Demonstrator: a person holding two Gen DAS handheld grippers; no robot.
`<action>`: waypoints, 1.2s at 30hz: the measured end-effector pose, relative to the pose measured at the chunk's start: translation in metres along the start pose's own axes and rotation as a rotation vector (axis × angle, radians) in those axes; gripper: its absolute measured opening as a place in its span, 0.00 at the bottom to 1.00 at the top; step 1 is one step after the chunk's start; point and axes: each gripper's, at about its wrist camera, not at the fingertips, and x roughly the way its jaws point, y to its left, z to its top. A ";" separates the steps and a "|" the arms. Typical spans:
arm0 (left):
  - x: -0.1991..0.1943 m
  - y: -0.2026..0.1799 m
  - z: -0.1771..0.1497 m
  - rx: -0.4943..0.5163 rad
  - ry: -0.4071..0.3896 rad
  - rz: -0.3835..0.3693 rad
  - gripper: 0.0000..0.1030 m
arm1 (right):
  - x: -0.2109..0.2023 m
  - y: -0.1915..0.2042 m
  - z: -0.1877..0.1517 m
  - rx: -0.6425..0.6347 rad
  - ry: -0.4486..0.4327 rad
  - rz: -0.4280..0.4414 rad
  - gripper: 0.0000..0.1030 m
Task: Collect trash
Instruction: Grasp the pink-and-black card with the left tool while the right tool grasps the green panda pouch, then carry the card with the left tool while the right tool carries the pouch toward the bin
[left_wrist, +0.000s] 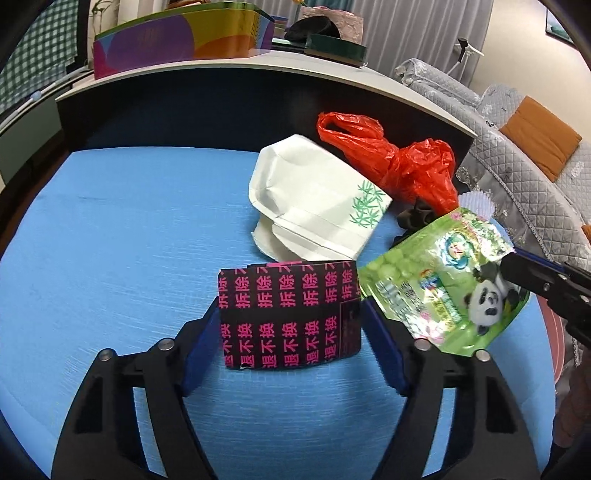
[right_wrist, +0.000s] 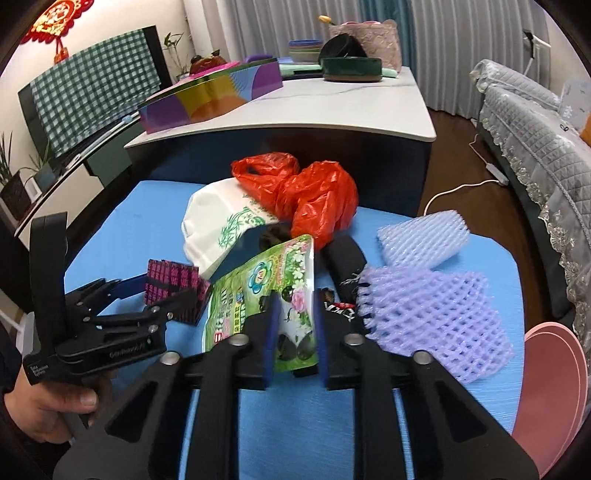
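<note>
The black-and-pink wrapper stands on the blue tabletop between your left hand-held gripper's wide-apart blue pads, seemingly touching both. Just beside it, your right hand-held gripper pinches the green snack bag, lifted before the white paper bag and red plastic bag

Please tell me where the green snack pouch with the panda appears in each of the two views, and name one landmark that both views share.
Left wrist view: the green snack pouch is at the right, raised off the blue mat, with the right tool gripping its right edge.
Right wrist view: the pouch is at the centre bottom, pinched in the right tool.
Shared landmark: the red plastic bag behind the pouch.
</note>
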 end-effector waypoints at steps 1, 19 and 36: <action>-0.001 0.000 0.000 0.002 -0.003 0.002 0.64 | -0.002 0.001 0.000 -0.002 -0.004 0.012 0.09; -0.030 -0.001 -0.004 0.054 -0.076 0.049 0.21 | -0.089 0.009 -0.002 -0.052 -0.218 0.072 0.01; -0.071 -0.013 -0.012 0.097 -0.147 0.079 0.01 | -0.165 -0.030 -0.019 0.039 -0.368 -0.005 0.01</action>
